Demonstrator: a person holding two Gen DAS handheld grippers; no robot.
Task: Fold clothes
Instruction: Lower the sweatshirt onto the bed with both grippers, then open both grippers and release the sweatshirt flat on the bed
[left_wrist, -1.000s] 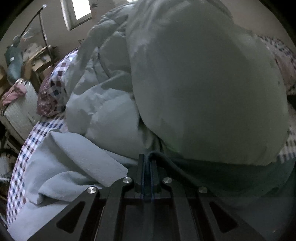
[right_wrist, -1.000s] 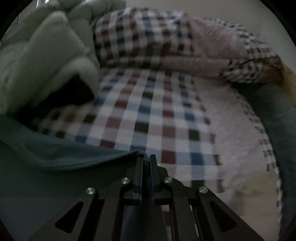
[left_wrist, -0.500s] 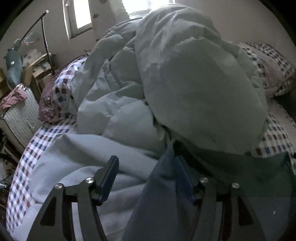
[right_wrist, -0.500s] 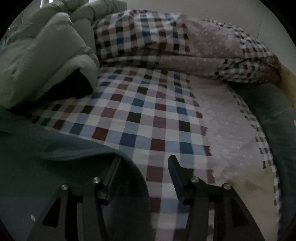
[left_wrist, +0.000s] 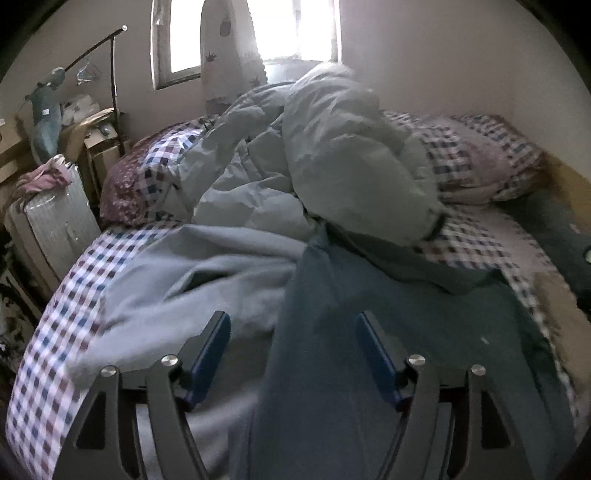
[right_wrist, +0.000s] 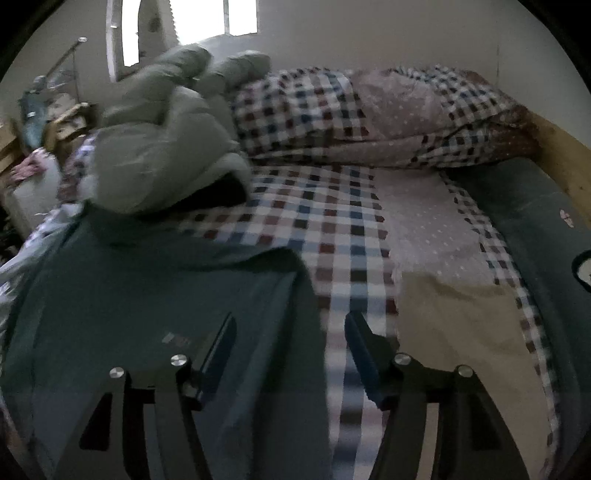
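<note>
Now both grippers are above the bed (right_wrist: 354, 229), jaws wide and opening, nothing pinched. Left gripper (left_wrist: 293, 354): the dark teal garment (left_wrist: 406, 325) lies flat beneath and ahead of the jaws, its left edge running between them; a pale grey cloth (left_wrist: 192, 280) lies under the left jaw. Right gripper (right_wrist: 290, 345): the garment's right edge passes under the gap, checked sheet under the right jaw. Puffy jacket (left_wrist: 354, 155) heaped beyond, overlapping the garment's far end. Likely a fold just laid; the spread jaws suit letting the cloth settle flat.
</note>
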